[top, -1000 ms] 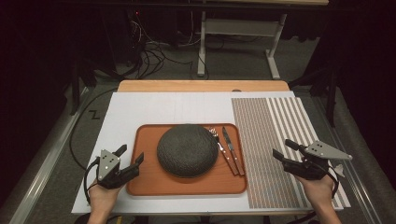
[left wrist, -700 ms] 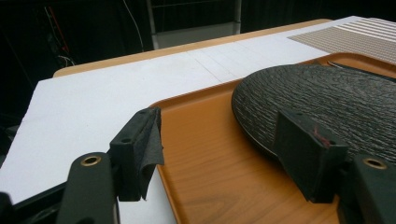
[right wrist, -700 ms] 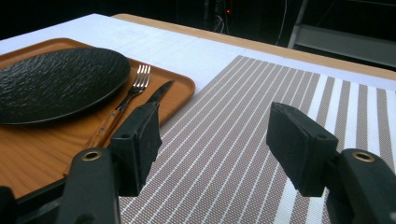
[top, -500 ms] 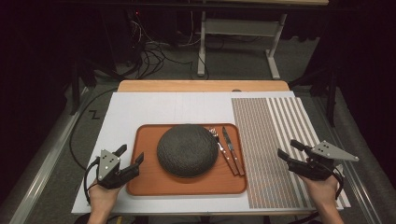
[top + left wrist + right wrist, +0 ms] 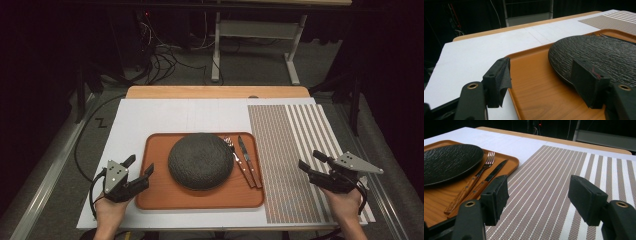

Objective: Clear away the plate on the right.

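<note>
Plate, black and rough, lies on the tray, with the fork and knife just beside it. In the left gripper view it sits right behind the far finger, while the tray edge passes between the two fingers. The left gripper is spread wide and holds nothing. The right gripper is also wide and empty, over the striped mat, with the cutlery beyond its near finger. I judge nothing is moved yet; all the work remains.

Dark plate on orange tray (fork, knife alongside), striped placemat right.
</note>
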The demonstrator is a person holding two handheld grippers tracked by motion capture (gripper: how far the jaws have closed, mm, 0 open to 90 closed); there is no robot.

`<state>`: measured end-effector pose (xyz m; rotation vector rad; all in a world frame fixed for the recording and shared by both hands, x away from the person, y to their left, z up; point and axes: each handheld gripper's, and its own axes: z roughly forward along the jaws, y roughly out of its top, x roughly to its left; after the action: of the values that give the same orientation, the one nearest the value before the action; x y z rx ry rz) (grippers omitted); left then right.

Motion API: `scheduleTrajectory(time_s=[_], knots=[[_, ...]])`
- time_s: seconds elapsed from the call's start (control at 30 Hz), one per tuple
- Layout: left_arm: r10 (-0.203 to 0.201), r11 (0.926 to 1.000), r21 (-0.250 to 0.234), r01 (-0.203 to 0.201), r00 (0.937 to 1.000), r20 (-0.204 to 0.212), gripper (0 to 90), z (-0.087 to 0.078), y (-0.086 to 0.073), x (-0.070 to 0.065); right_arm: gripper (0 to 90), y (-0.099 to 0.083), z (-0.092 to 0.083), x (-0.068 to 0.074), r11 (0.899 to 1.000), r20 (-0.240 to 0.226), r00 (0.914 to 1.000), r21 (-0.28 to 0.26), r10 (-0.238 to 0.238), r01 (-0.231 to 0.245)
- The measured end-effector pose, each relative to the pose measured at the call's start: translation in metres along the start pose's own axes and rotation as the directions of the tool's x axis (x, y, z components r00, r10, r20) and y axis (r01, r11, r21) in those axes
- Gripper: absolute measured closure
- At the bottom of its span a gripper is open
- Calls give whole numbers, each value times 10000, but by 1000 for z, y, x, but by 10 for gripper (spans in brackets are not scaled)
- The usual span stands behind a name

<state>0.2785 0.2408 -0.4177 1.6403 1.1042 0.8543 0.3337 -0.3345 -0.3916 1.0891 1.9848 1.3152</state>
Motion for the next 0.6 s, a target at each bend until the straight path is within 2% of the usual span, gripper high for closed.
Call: scheduleTrajectory(time_s=[0.6], knots=[[-1,10000,16,1,10000,-4,328,0,0,1,328,-13,0,-1,9998,14,9998,-49,175,-175]])
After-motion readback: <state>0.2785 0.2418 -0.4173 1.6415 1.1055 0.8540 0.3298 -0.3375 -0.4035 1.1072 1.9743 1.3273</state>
